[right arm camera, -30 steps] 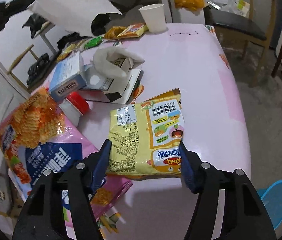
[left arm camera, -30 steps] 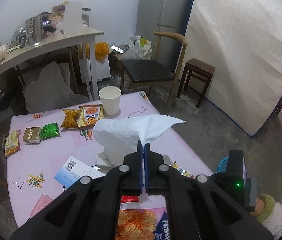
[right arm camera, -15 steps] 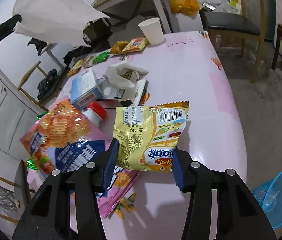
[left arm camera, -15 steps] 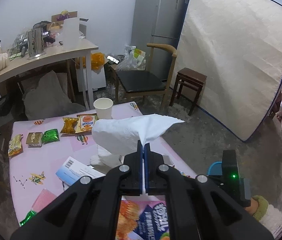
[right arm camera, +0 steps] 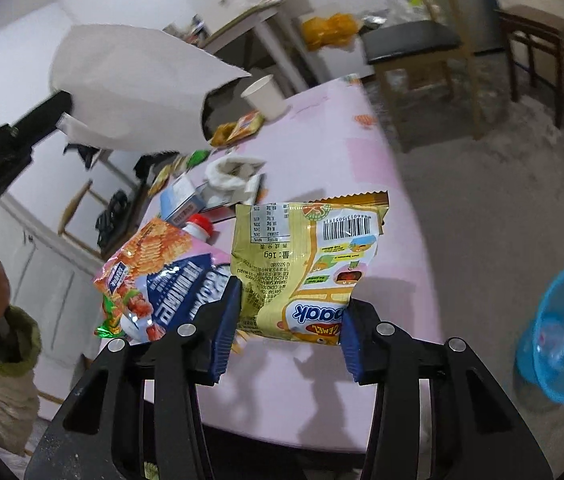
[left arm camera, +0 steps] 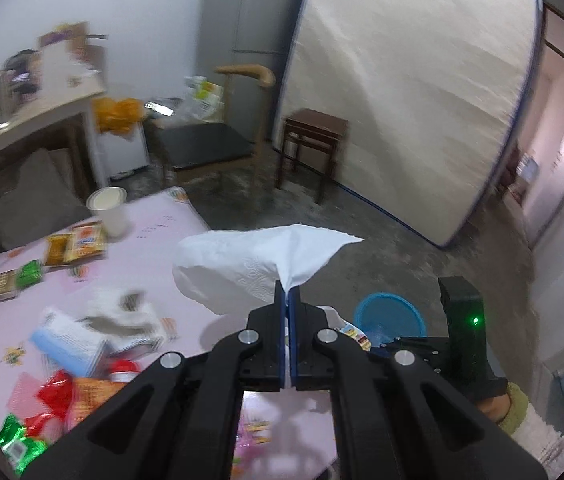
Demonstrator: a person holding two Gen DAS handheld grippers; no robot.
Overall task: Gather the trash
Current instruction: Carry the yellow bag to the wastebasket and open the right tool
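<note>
**Operator A:** Status of the trash items?

**Operator B:** The white tissue [left arm camera: 250, 264] is pinched by one corner in the left gripper [left arm camera: 289, 300]. The jaws are clenched on it, with the blue pads pressed together and only paper between them. The tissue fans out to the left and right above the jaws, held in the air over the near edge of the desk [left arm camera: 150, 248]. In the right wrist view it appears as a broad white sheet [right arm camera: 134, 92] at upper left.

**Operator A:** And the right side?

**Operator B:** The right gripper [right arm camera: 288, 336] is grasping the yellow snack packet [right arm camera: 306, 264]. The jaws press against the packet's two lower side edges, and the packet stands upright, barcode side facing the camera, lifted clear of the desk surface.

**Operator A:** Surroundings?

**Operator B:** The blue bin [right arm camera: 562, 332] stands on the floor to the right of the desk, well apart from the packet. In the left wrist view the bin [left arm camera: 390, 316] lies just beyond the jaws, right of the tissue. On the pink desk remain an orange-and-blue chip bag [right arm camera: 162, 272], a red-capped bottle [right arm camera: 200, 226], a light blue box [right arm camera: 180, 200], a crumpled white tissue [right arm camera: 228, 172], several small snack packs [left arm camera: 78, 240] and a paper cup [right arm camera: 264, 96]. The left wrist view is motion-blurred.
</note>
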